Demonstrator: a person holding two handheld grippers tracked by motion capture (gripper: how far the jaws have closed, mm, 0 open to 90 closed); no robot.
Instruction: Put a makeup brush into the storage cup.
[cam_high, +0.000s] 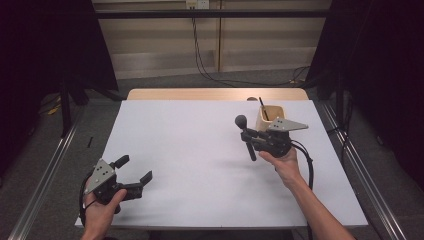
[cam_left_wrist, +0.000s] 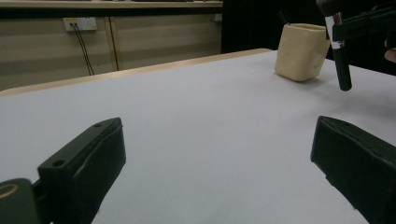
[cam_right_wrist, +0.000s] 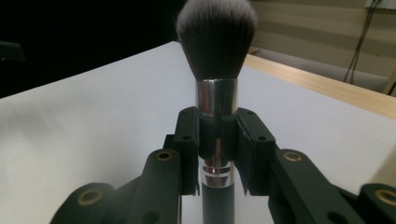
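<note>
At the right of the high view, the right gripper (cam_high: 248, 136) is held above the white bench (cam_high: 200, 160), its fingers (cam_right_wrist: 187, 140) clamped on the silver-banded neck of a makeup brush (cam_high: 246, 135), bristles up and handle hanging down. Just behind it, at the upper right, a beige cup (cam_high: 270, 116) is seen with a dark stick inside. At the lower left, the left gripper (cam_high: 134, 169) is held low with fingers (cam_left_wrist: 88, 158) wide apart.
</note>
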